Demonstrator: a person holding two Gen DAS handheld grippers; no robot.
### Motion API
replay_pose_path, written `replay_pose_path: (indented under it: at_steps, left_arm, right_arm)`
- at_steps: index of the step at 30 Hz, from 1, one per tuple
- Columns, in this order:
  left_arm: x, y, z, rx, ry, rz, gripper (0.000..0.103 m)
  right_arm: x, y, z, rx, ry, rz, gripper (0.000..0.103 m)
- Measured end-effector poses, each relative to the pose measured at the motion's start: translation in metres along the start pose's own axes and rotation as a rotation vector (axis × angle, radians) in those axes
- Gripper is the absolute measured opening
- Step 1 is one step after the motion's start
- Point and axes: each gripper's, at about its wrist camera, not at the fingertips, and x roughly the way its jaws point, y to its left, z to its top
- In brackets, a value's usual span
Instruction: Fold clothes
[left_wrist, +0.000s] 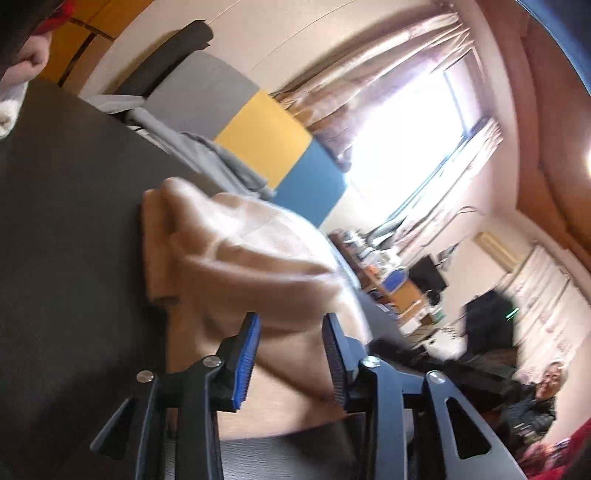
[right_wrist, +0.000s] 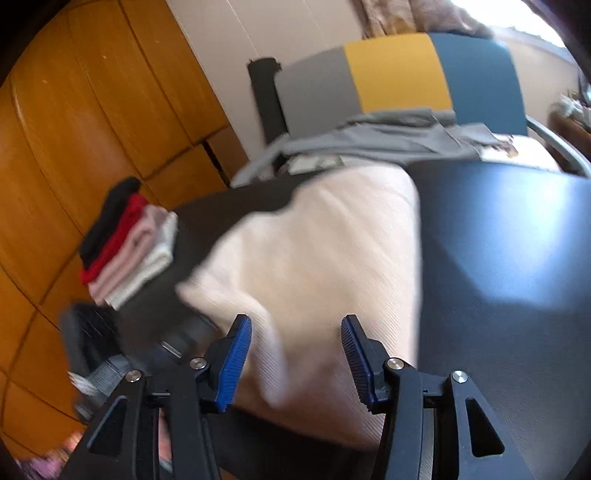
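A pale beige garment (left_wrist: 240, 251) lies partly folded on the dark table (left_wrist: 66, 240). My left gripper (left_wrist: 291, 328) is open, its blue-padded fingers just above the garment's near part, holding nothing. In the right wrist view the same garment (right_wrist: 325, 251) lies in a folded heap on the table (right_wrist: 498, 258). My right gripper (right_wrist: 295, 332) is open over the garment's near edge, with cloth showing between the jaws but not pinched. Both views are blurred by motion.
A stack of folded clothes (right_wrist: 129, 243), black, red, pink and white, sits at the table's left edge. Grey clothes (right_wrist: 388, 136) lie on a chair with a grey, yellow and blue back (right_wrist: 399, 77). A bright window (left_wrist: 413, 136) and a seated person (left_wrist: 543, 395) show in the left wrist view.
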Motion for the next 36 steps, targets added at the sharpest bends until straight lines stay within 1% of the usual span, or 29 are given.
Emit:
replay_pose_path:
  at_steps: [1, 3, 5, 8, 10, 12, 14, 16, 17, 18, 19, 21, 22, 23, 24, 25, 26, 27, 28, 29, 31, 33, 34, 35, 36]
  left_arm:
    - [0.000, -0.003, 0.004, -0.008, 0.005, -0.022, 0.039]
    - [0.006, -0.003, 0.015, -0.040, 0.030, -0.018, 0.042]
    - [0.005, 0.001, 0.014, -0.117, 0.063, 0.011, 0.045]
    - [0.001, 0.010, 0.014, -0.231, 0.107, 0.062, 0.048]
    - [-0.007, 0.013, 0.014, -0.276, 0.099, 0.079, 0.050]
    - [-0.009, 0.014, 0.018, -0.291, 0.089, 0.096, 0.051]
    - [-0.005, 0.012, 0.023, -0.288, 0.098, 0.105, 0.054]
    - [0.005, 0.012, 0.027, -0.267, 0.135, 0.166, 0.054]
    - [0.012, 0.015, 0.027, -0.264, 0.158, 0.194, 0.053]
    - [0.018, 0.020, 0.027, -0.263, 0.190, 0.220, 0.052]
    - [0.025, 0.024, 0.024, -0.263, 0.217, 0.241, 0.047]
    - [0.030, 0.029, 0.018, -0.258, 0.225, 0.257, 0.036]
    - [0.029, 0.029, 0.015, -0.246, 0.222, 0.249, 0.025]
    - [0.030, 0.028, 0.012, -0.230, 0.223, 0.242, 0.018]
    - [0.031, 0.026, 0.010, -0.208, 0.235, 0.237, 0.017]
    - [0.032, 0.022, 0.010, -0.187, 0.243, 0.231, 0.015]
    - [0.032, 0.018, 0.011, -0.168, 0.245, 0.223, 0.012]
    - [0.033, 0.014, 0.012, -0.150, 0.246, 0.214, 0.011]
    - [0.031, 0.009, 0.015, -0.131, 0.243, 0.202, 0.009]
    - [0.027, 0.000, 0.019, -0.110, 0.229, 0.180, 0.009]
    - [0.019, -0.020, 0.029, -0.055, 0.198, 0.131, 0.009]
    - [0.015, -0.035, 0.032, -0.008, 0.197, 0.108, 0.009]
    - [0.016, -0.040, 0.030, 0.008, 0.211, 0.108, 0.009]
    - [0.021, -0.038, 0.024, 0.013, 0.241, 0.124, 0.009]
    - [0.029, -0.032, 0.013, 0.020, 0.283, 0.160, 0.009]
  right_arm:
    - [0.000, -0.002, -0.006, 0.008, 0.005, 0.010, 0.052]
    - [-0.001, -0.009, -0.016, 0.016, 0.006, 0.031, 0.052]
    - [0.002, -0.005, -0.019, -0.009, -0.001, 0.065, 0.052]
    - [0.007, 0.006, -0.026, -0.084, 0.012, 0.078, 0.052]
    - [0.007, 0.013, -0.030, -0.152, 0.017, 0.061, 0.052]
    - [0.007, 0.017, -0.036, -0.224, 0.027, 0.017, 0.052]
    - [0.006, 0.018, -0.043, -0.282, 0.038, -0.020, 0.053]
    - [0.004, 0.015, -0.049, -0.314, 0.045, -0.043, 0.053]
    - [0.001, 0.013, -0.049, -0.305, 0.033, -0.054, 0.053]
    - [-0.002, 0.011, -0.049, -0.293, 0.020, -0.065, 0.053]
    - [-0.006, 0.006, -0.047, -0.263, 0.003, -0.069, 0.053]
    - [-0.013, -0.002, -0.042, -0.214, -0.026, -0.087, 0.053]
    - [-0.014, -0.004, -0.040, -0.216, -0.026, -0.110, 0.055]
    - [-0.015, -0.006, -0.039, -0.221, -0.024, -0.136, 0.056]
    - [-0.013, -0.009, -0.038, -0.214, -0.018, -0.152, 0.057]
    - [-0.009, -0.015, -0.035, -0.173, -0.006, -0.150, 0.059]
    - [-0.005, -0.022, -0.032, -0.127, 0.008, -0.146, 0.060]
    - [0.000, -0.031, -0.030, -0.075, 0.023, -0.133, 0.059]
    - [0.005, -0.036, -0.027, -0.055, 0.043, -0.098, 0.041]
    - [0.010, -0.042, -0.023, -0.041, 0.063, -0.059, 0.016]
    - [0.002, -0.044, -0.016, -0.046, 0.037, -0.054, 0.016]
    - [-0.022, -0.043, -0.009, -0.052, -0.045, -0.035, 0.016]
    - [-0.029, -0.044, -0.008, -0.055, -0.057, -0.034, 0.016]
    - [-0.035, -0.045, -0.008, -0.058, -0.065, -0.035, 0.016]
    - [-0.034, -0.051, -0.011, -0.045, -0.053, -0.040, 0.016]
